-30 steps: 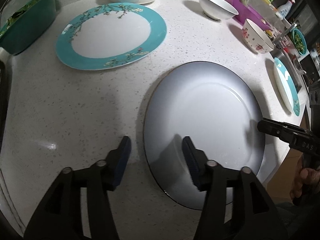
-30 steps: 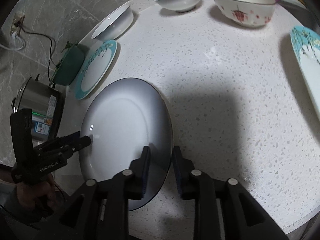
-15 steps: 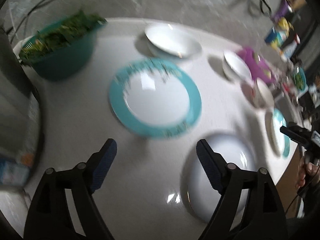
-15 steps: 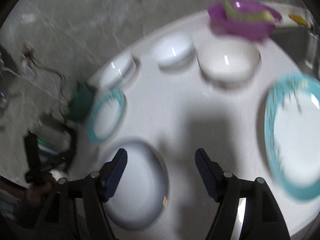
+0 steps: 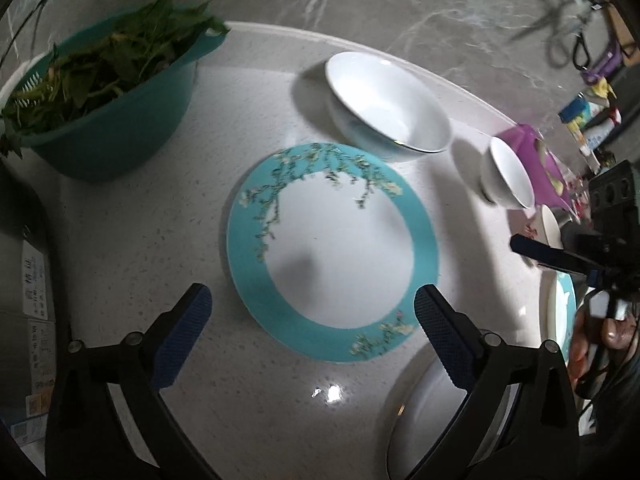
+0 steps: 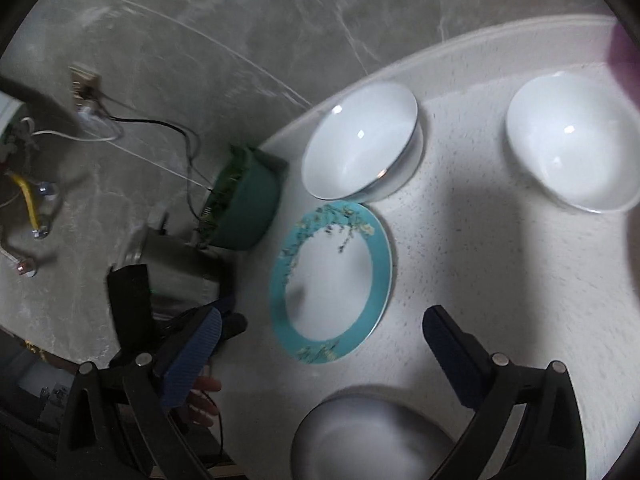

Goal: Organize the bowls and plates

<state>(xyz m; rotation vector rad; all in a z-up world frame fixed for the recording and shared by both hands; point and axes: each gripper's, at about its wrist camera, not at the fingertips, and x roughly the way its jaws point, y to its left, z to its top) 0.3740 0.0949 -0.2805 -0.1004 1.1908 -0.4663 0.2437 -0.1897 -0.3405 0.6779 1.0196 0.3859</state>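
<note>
Teal-rimmed plate [image 5: 332, 252] lies flat on the counter [image 5: 168, 224]: glazed, slippery, breakable, best pinched at its rim. Both grippers' fingers [image 5: 180, 332] gape wide, empty.

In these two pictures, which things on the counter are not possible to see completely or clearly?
- Grey plate: left wrist view, right finger of the left tongs covers it; right wrist view, bottom edge cuts it.
- Second teal plate: left view, seen edge-on, behind the right tongs.
- Purple dish: right view, blurred, cut by the edge.

glossy ceramic plate [image 5: 332, 248]; speckled stone counter [image 5: 160, 216]; plastic basin [image 5: 116, 120].
</note>
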